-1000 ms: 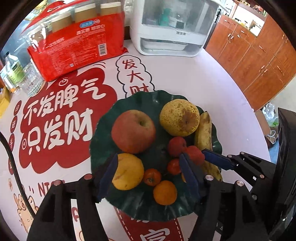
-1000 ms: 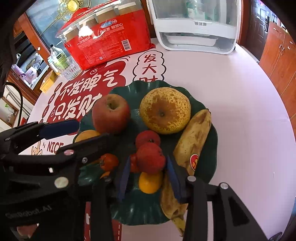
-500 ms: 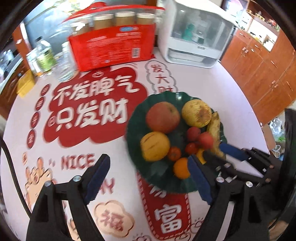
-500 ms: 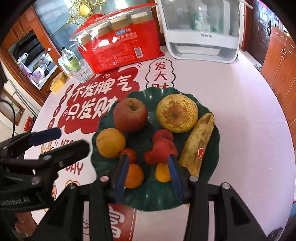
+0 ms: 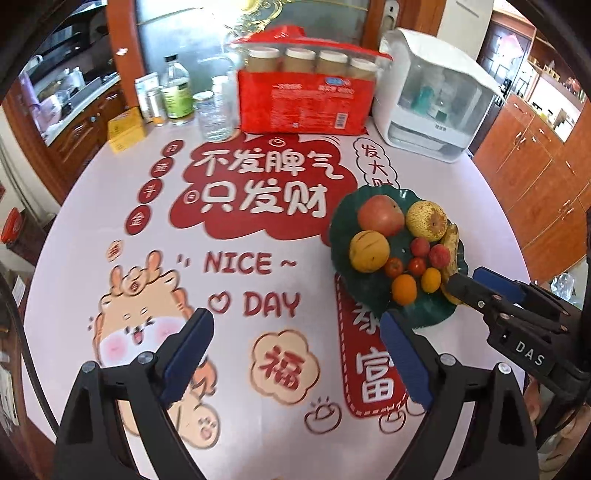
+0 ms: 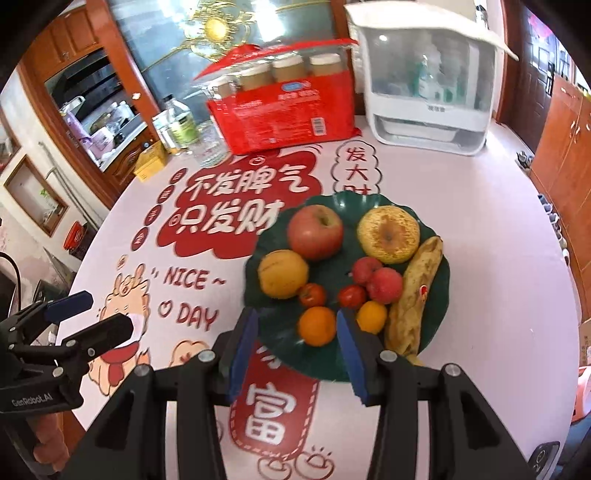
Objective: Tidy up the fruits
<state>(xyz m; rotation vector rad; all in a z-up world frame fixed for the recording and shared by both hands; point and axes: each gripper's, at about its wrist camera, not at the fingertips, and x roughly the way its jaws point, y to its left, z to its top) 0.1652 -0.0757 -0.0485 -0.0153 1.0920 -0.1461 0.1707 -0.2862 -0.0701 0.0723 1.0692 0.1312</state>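
Left gripper (image 5: 297, 354) held low, blue-padded fingers (image 5: 188, 350) spread wide apart, nothing between them. Right gripper (image 6: 297, 341) level beside it, fingers (image 6: 242, 349) parted too but less widely, gripping nothing. Both pointing forward, side by side, apart from each other.

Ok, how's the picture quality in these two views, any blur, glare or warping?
Left wrist: sharp on the green plate, fisheye bends the table's edge, black corners. Right wrist: slight motion blur on the red package, glare off the glass door behind it.
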